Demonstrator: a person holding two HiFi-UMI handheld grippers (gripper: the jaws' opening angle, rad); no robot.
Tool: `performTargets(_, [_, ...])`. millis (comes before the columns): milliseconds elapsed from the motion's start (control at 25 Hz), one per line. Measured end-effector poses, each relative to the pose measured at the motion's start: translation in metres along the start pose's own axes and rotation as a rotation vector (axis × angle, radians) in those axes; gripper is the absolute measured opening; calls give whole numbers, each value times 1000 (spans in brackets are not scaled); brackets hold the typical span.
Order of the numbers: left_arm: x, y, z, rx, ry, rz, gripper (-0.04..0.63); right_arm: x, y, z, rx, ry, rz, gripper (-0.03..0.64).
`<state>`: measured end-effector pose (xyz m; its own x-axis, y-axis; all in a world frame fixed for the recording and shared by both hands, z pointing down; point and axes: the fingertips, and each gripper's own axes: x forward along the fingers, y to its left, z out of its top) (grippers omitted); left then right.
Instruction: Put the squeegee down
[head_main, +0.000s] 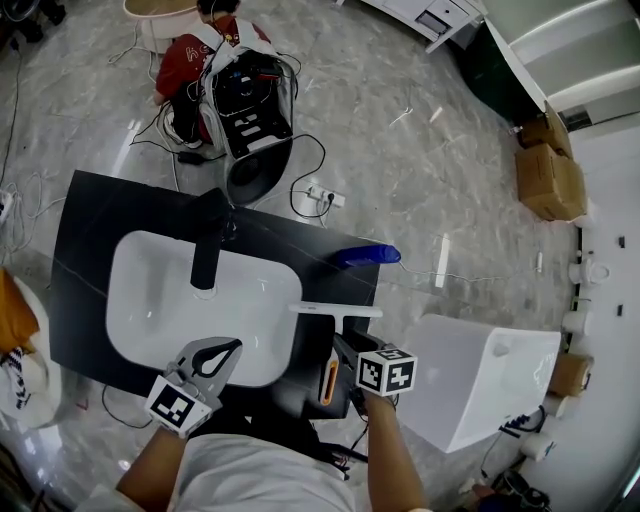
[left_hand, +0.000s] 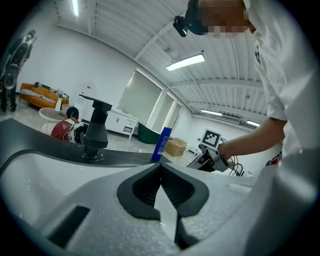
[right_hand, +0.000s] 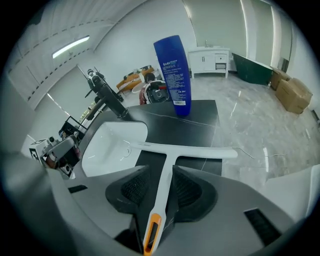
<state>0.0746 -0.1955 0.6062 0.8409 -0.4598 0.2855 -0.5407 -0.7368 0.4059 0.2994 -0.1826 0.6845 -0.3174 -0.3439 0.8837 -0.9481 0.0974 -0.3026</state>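
Where squeegee lies beside sink, right gripper jaws stand released astride its handle. Left gripper: clenched, empty.

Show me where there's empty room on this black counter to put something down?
Bare: the black counter left of the sink, and the back stretch between faucet and blue bottle. Crowded: right of the sink, where the squeegee lies between the open jaws of the right hand-held gripper.

Matte black slab countertop w/ white rounded-rect. inset basin; tall black faucet at basin's rear edge. Blue plastic bottle upright, rear-right corner. White T-shaped squeegee, orange handle end, lies flat on the black top, just right of basin.
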Motion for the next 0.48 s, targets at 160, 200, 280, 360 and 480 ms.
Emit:
performTargets(160, [-2, 5, -1, -7, -4, 5, 15, 9, -1, -5, 20, 56, -11, 118])
performTargets(200, [-2, 7, -2, -8, -4, 5, 15, 11, -2, -6, 25, 67, -17, 118])
performTargets(280, [-3, 10, -4, -8, -5, 5, 15, 16, -5, -8, 32, 84, -29, 118])
performTargets(360, [-4, 12, -5, -12, -4, 6, 15, 19, -7, -8, 33, 96, -43, 118])
performTargets(480, [-5, 14, -4, -19, -2, 9, 15, 20, -11, -10, 25, 116, -71, 114])
